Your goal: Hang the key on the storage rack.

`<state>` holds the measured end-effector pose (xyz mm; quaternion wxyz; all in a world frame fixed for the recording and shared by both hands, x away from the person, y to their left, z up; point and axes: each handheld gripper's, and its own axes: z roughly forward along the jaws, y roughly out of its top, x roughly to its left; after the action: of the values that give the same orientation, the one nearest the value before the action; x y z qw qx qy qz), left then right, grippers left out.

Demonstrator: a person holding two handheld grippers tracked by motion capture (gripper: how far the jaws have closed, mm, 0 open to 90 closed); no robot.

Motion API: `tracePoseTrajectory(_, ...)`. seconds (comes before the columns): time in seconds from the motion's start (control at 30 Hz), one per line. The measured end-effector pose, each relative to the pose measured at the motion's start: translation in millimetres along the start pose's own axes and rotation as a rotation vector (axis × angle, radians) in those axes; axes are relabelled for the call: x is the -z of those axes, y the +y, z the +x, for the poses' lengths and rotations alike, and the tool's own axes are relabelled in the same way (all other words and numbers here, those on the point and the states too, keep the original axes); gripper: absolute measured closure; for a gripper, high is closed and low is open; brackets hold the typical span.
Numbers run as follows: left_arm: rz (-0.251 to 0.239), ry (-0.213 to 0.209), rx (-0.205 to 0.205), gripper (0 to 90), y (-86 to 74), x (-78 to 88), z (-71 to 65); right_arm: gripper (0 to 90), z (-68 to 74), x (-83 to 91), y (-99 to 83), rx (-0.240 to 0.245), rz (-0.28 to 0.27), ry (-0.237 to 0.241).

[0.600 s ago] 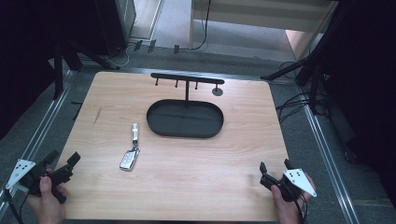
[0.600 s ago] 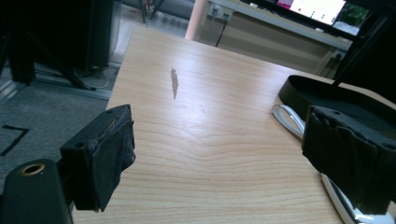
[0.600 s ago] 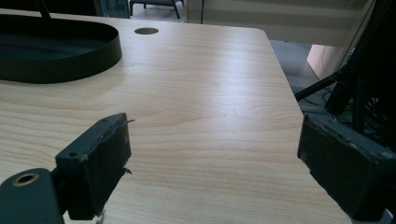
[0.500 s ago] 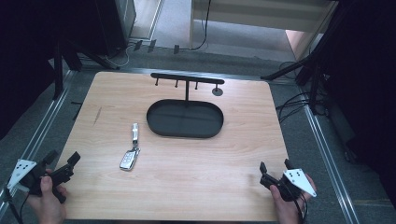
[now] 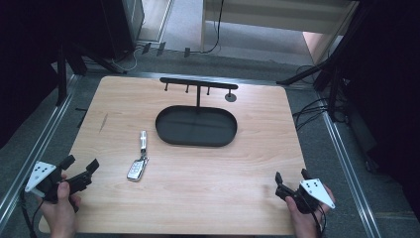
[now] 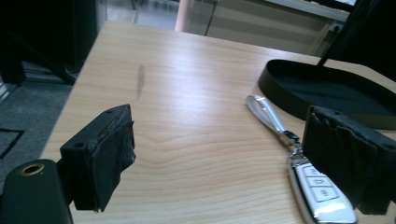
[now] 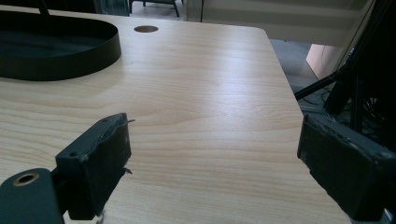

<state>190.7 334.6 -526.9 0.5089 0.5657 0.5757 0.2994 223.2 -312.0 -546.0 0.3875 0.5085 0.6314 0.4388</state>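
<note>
So far, nothing is done.
Key fob (image 5: 135, 169): untouched on table (image 5: 247, 163).
Left gripper (image 5: 79, 168): jaws apart, empty.
Right gripper (image 5: 290, 179): jaws apart, empty.

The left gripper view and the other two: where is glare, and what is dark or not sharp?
Left gripper view: a pale sheen lies on the table, highlights glint on the key fob, and the near jaws look soft. Right gripper view: a similar sheen crosses the wood and the tray inside is nearly black. High view: the table is evenly lit, but the surroundings at both sides sink into darkness.
</note>
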Motion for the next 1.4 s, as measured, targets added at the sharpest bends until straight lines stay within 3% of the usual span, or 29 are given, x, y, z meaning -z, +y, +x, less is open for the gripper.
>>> tracePoseTrajectory(0.23,0.034,-0.009,-0.010,9.7,5.1,-13.1,-13.7,9.5,0.8,0.1,-0.1,0.000,0.000,-0.007)
tracePoseTrajectory(0.67,0.208,-0.018,-0.106,13.3,47.5,-59.0,-51.7,9.6,1.3,0.7,-0.2,-0.003,-0.001,-0.008)
tracePoseTrajectory(0.73,0.257,-0.022,-0.140,13.2,53.2,-68.3,-61.2,9.6,1.2,0.8,-0.2,-0.004,-0.003,-0.007)
tracePoseTrajectory(0.97,0.349,-0.025,-0.144,13.3,62.9,-86.6,-73.0,9.6,1.2,0.6,-0.2,-0.001,-0.001,-0.004)
tracePoseTrajectory(1.1,0.518,0.044,-0.121,13.8,67.0,-110.9,-82.4,9.7,0.8,0.4,-0.1,-0.004,0.001,-0.003)
tracePoseTrajectory(1.13,0.558,0.051,-0.123,13.7,66.9,-116.2,-83.6,9.6,0.7,0.4,-0.1,-0.003,0.002,-0.002)
tracePoseTrajectory(1.17,0.558,0.051,-0.123,13.7,66.9,-116.2,-83.6,9.6,0.7,0.4,-0.1,-0.003,0.002,-0.002)
tracePoseTrajectory(1.23,0.645,0.072,-0.117,13.7,65.5,-129.8,-86.3,9.7,0.9,0.4,-0.1,-0.002,0.001,-0.003)
tracePoseTrajectory(1.4,0.708,0.065,-0.109,13.8,68.2,-142.7,-90.8,9.6,1.1,0.6,-0.2,-0.001,-0.001,-0.005)
